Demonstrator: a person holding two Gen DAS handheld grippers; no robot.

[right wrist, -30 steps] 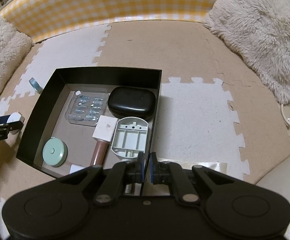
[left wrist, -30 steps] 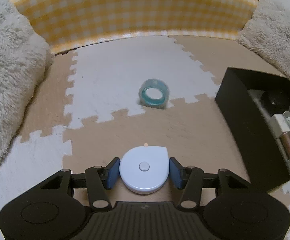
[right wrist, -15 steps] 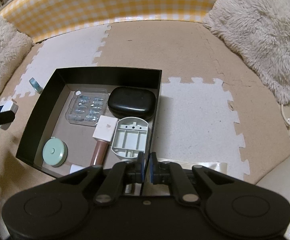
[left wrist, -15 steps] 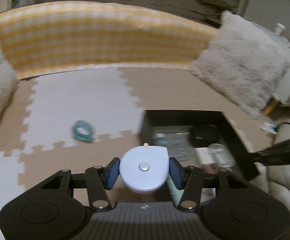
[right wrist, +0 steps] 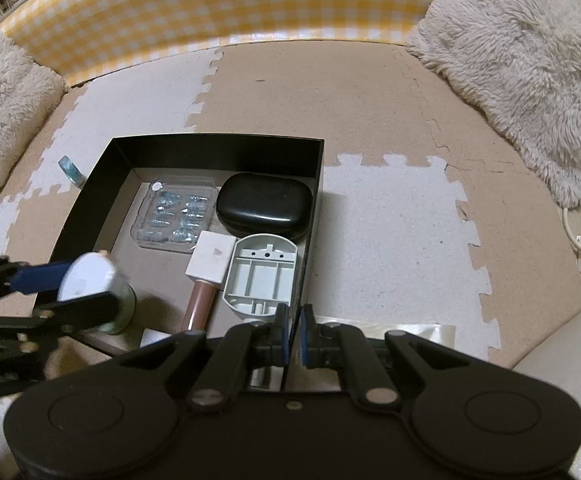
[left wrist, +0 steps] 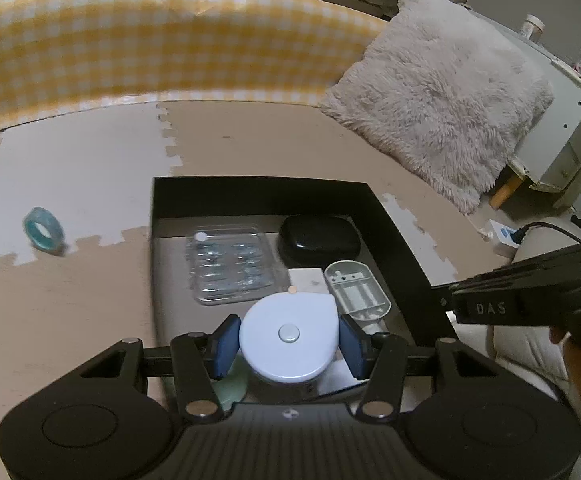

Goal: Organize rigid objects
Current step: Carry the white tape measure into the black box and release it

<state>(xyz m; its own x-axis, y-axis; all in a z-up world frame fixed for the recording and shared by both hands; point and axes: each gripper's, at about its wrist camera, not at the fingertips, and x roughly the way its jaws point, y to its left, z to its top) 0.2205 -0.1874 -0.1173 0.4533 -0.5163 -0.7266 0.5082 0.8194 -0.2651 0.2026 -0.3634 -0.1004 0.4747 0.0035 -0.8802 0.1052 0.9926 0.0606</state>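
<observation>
A: What does the left gripper (left wrist: 289, 338) carry?

B: A round white tape measure (left wrist: 289, 334) with a small button at its centre. The blue pads (left wrist: 223, 344) press on its two sides, so the gripper is clenched around it. It hangs above the near left part of the black box (right wrist: 218, 151), over a pale green round thing (left wrist: 232, 386) that lies on the box floor.

A: And the right gripper (right wrist: 293, 334)?

B: Its jaws are nearly together, with the thin near wall of the box standing in the narrow gap between them. Whether they actually pinch that wall cannot be told.

A: What lies in the box?

B: A clear blister tray (right wrist: 175, 214) at the back left, a black oval case (right wrist: 264, 205) beside it, a white cube (right wrist: 211, 258) in front of them with a brownish tube (right wrist: 199, 305) below it, and a grey oval plastic shell (right wrist: 262, 276) along the right wall.

A: Anything outside it?

B: A teal tape roll (left wrist: 43, 232) stands on its edge on the foam puzzle mat (right wrist: 390, 208), left of the box and apart from it. Fluffy cushions (left wrist: 438, 92) and a yellow checked bolster (right wrist: 226, 4) border the mat.
</observation>
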